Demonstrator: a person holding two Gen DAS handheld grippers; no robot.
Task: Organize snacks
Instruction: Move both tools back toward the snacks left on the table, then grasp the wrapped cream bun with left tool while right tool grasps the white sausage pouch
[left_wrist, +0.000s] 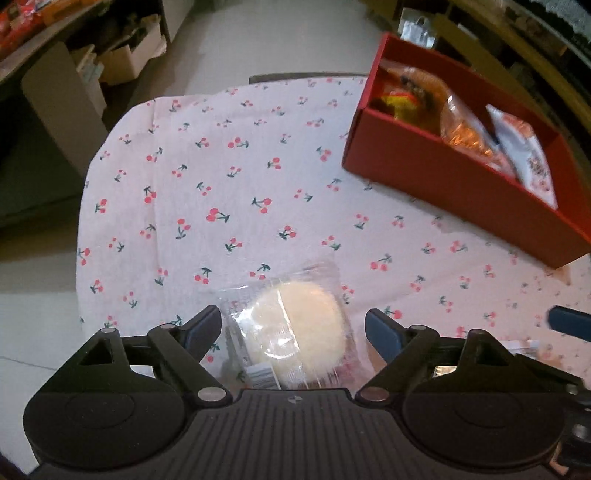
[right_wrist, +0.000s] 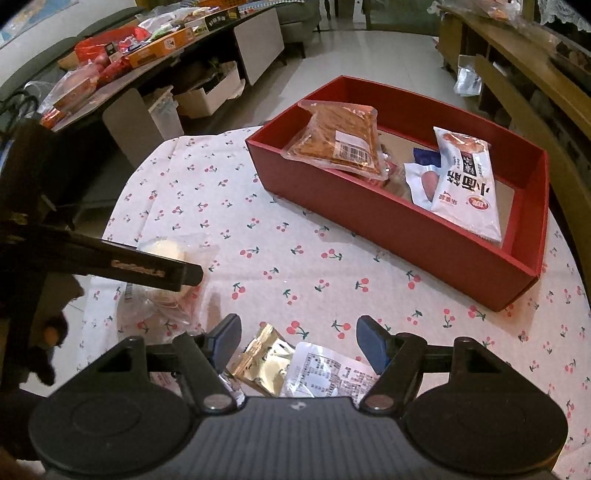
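A pale round pastry in clear wrap (left_wrist: 295, 325) lies on the cherry-print cloth between the fingers of my left gripper (left_wrist: 293, 322), which stands open and apart from the wrapper on both sides. In the right wrist view one left finger (right_wrist: 147, 267) crosses over that pastry (right_wrist: 166, 247). My right gripper (right_wrist: 298, 326) is open above a gold packet (right_wrist: 262, 360) and a white printed packet (right_wrist: 325, 373), touching neither. The red box (right_wrist: 369, 221) at the back right holds an orange packet (right_wrist: 340, 140) and a white packet (right_wrist: 465, 184). The same red box (left_wrist: 443, 184) shows in the left wrist view.
The round table's cloth (right_wrist: 295, 258) ends at the left, with tiled floor below. A low cabinet (right_wrist: 255, 40) piled with snack packs stands far left, with cardboard boxes (right_wrist: 207, 96) under it. Wooden furniture (right_wrist: 517, 85) runs along the right. The right gripper's blue fingertip (left_wrist: 569, 325) shows in the left wrist view.
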